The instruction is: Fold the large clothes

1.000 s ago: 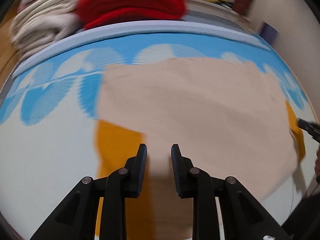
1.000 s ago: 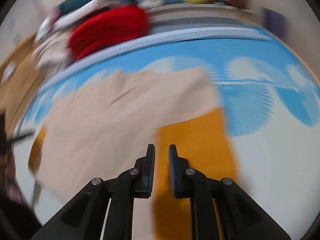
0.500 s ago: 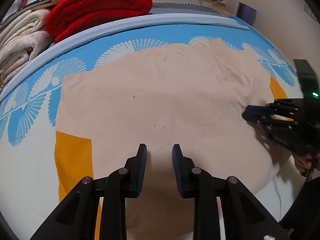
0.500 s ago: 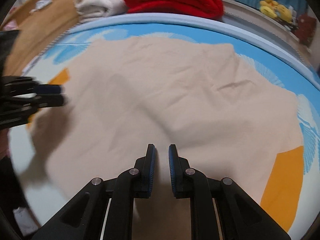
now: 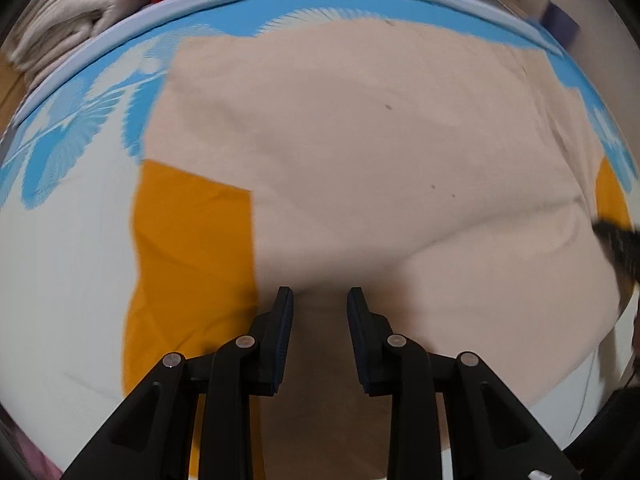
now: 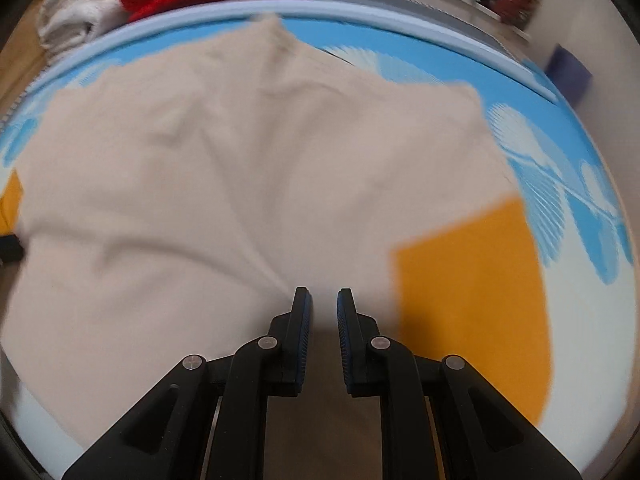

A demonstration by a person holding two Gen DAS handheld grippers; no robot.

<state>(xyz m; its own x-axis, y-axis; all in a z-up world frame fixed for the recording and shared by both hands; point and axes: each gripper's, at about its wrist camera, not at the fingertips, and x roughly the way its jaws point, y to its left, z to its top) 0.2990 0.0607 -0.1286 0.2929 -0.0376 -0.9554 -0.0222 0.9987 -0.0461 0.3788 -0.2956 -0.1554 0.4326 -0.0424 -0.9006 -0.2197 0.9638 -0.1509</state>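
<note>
Both grippers, left (image 5: 320, 300) and right (image 6: 324, 300), jaws apart over the beige cloth garment (image 5: 380, 152); pinch one layer at matching hem corners.

Big light pink cloth (image 5: 380, 168), spread out mostly flat, soft wrinkles, near edge bunched up, lying on the bed (image 5: 60, 260)

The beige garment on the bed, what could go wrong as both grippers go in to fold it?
1. The beige garment has ridges and creases near the right gripper; folding now may lock them in.
2. The left gripper is open over the hem by the orange patch; it might pinch the bed sheet too.
3. Both views are blurred, so the grasps may land unevenly.
</note>
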